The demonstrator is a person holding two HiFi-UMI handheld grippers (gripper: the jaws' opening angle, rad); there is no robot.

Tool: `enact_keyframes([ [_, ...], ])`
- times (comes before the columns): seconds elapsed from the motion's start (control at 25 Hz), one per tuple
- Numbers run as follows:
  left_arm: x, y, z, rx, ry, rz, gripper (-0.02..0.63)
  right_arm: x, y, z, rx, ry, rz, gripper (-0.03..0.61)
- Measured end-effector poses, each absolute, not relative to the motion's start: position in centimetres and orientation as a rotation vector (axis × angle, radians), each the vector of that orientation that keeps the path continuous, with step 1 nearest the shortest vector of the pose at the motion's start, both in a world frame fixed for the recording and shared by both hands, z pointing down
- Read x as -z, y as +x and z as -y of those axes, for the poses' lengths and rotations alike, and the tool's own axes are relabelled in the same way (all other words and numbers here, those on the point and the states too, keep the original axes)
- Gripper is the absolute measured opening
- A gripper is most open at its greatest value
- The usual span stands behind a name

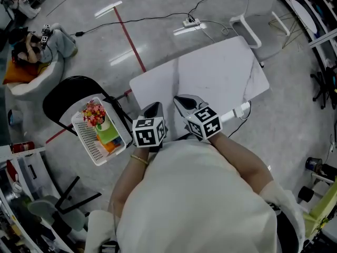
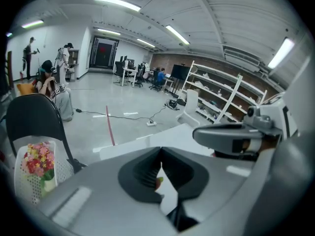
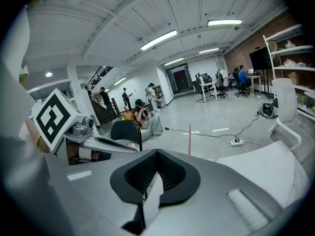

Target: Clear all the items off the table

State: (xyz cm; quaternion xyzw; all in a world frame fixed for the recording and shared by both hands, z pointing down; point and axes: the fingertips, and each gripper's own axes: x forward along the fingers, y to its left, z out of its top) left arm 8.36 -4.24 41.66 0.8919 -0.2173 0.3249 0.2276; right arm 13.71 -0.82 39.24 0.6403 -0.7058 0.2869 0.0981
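Note:
The white table [image 1: 210, 75] carries nothing that I can see. Both grippers hover side by side over its near edge. My left gripper [image 1: 153, 108] is shut with nothing in it, its jaws pressed together [image 2: 159, 155]. My right gripper [image 1: 184, 101] is also shut and empty [image 3: 156, 156]. Left of the table, a white basket [image 1: 89, 141] sits on a black chair [image 1: 60, 96]. It holds a bunch of colourful flowers [image 1: 93, 113] and green and orange items. The flowers [image 2: 37, 160] also show in the left gripper view. The right gripper view catches the left gripper's marker cube [image 3: 54, 118].
A white chair [image 1: 258, 7] stands beyond the table's far corner. A power strip [image 1: 190, 21] with a black cable and a red tape line [image 1: 131, 44] lie on the floor. A person sits on a cushion [image 1: 37, 49] at far left. A cable hangs off the table's right edge [image 1: 239, 110].

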Motion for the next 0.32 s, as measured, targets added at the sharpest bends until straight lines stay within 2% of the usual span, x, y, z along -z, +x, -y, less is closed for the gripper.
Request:
enact_keyframes([
  [0.32, -41.78, 7.60, 4.64, -0.903, 2.446, 0.610, 0.009, -39.48, 12.64, 1.48, -0.862, 1.862, 2.123, -0.002],
])
